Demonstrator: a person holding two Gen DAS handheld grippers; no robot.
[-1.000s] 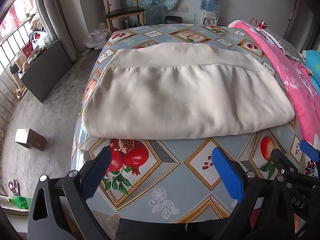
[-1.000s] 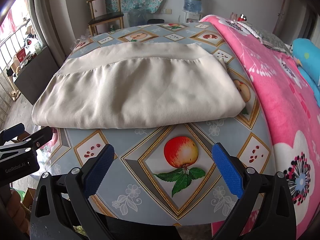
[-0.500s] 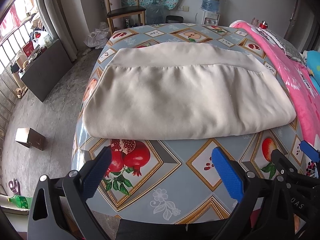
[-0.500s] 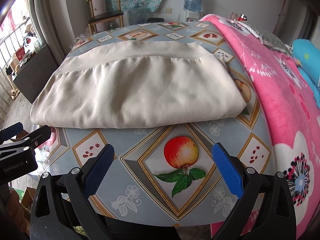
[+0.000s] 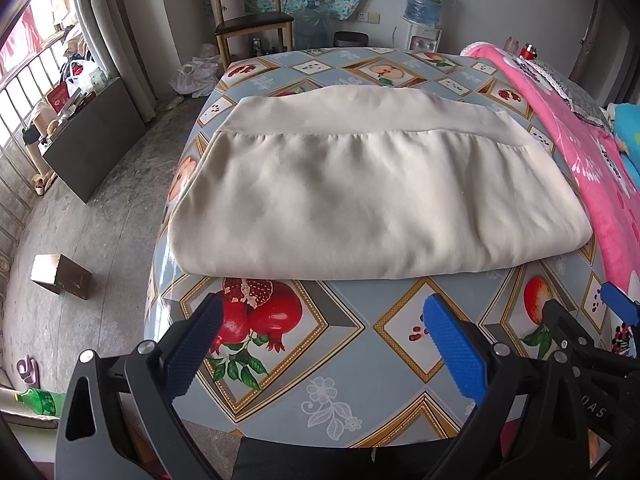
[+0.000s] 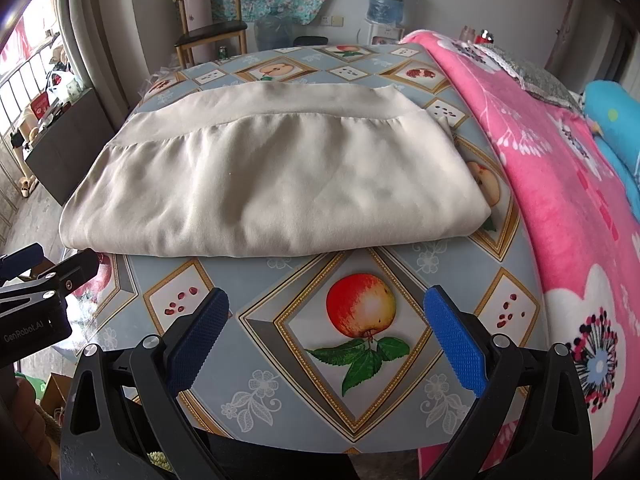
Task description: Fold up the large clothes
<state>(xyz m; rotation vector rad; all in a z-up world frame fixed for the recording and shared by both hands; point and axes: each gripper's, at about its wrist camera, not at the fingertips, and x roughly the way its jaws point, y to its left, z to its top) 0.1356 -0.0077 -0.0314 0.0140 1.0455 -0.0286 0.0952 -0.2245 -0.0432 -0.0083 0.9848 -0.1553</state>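
Garment: cream cloth [image 5: 372, 200], folded into a flat, wide rectangle with a plainer band along the far edge.
Position: middle of the table [image 5: 352, 368], near fold edge facing the grippers, right side close to the pink blanket [image 6: 560, 184].
Handling, judged: soft, light, limp; slight sheen suggests it may slide on the slick tablecloth; layers could slip apart if only the top one is pinched.
Hold points, judged: the two near corners, taking all layers together.
Left gripper [image 5: 320, 344]: fingers spread wide, empty, hovering over the near table edge, short of the cloth.
Right gripper [image 6: 326, 338]: fingers likewise apart, holding nothing, just beside the left one.
Surroundings: wooden chair [image 5: 250, 20] and water dispenser [image 6: 386, 0] beyond the table.
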